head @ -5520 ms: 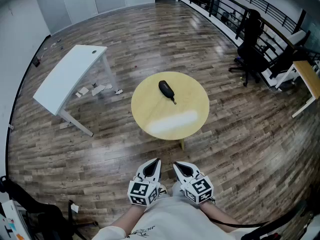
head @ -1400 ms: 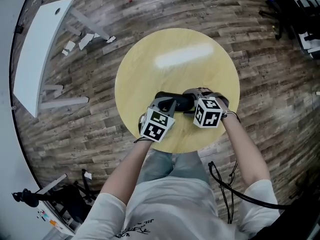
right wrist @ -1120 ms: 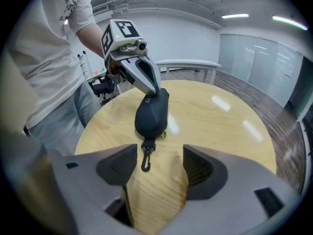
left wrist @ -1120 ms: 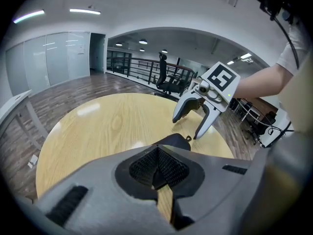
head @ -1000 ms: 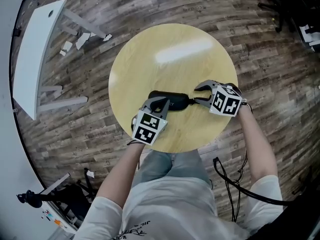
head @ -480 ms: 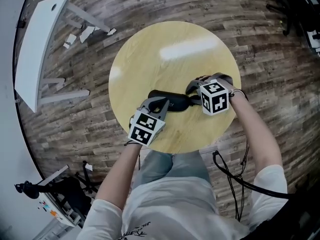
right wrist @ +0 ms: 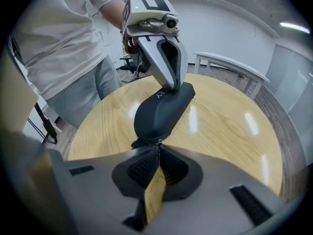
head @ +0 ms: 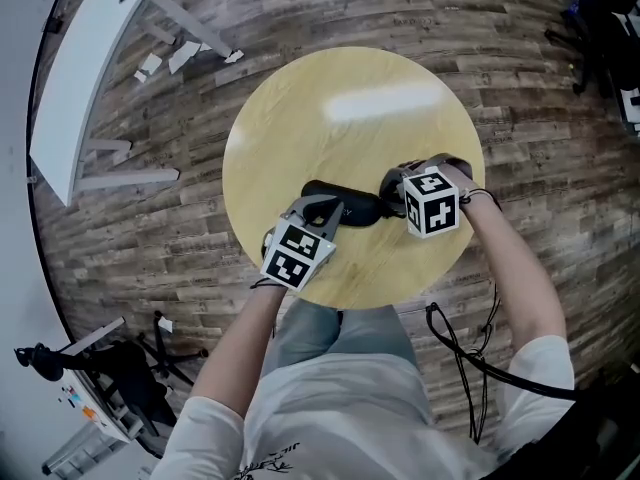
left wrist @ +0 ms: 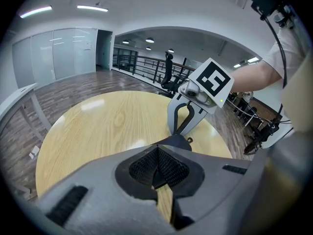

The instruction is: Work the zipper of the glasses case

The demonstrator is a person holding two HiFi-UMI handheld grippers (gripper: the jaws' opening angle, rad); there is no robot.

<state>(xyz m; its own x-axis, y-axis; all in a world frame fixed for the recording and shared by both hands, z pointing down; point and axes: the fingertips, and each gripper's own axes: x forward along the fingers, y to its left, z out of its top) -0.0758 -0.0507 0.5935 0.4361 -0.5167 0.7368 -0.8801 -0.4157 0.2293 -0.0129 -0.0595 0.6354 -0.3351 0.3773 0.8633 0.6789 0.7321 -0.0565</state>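
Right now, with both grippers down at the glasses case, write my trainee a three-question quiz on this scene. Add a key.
1. True or false: the glasses case lies on the round table.
2. What does the right gripper pinch? A: the zipper pull. B: the table's edge. C: a cable.
3. Which gripper clamps the end of the case opposite the zipper pull?

Key
1. True.
2. A. Its jaws have just been closing, and the pull sits at their tips.
3. The left gripper.
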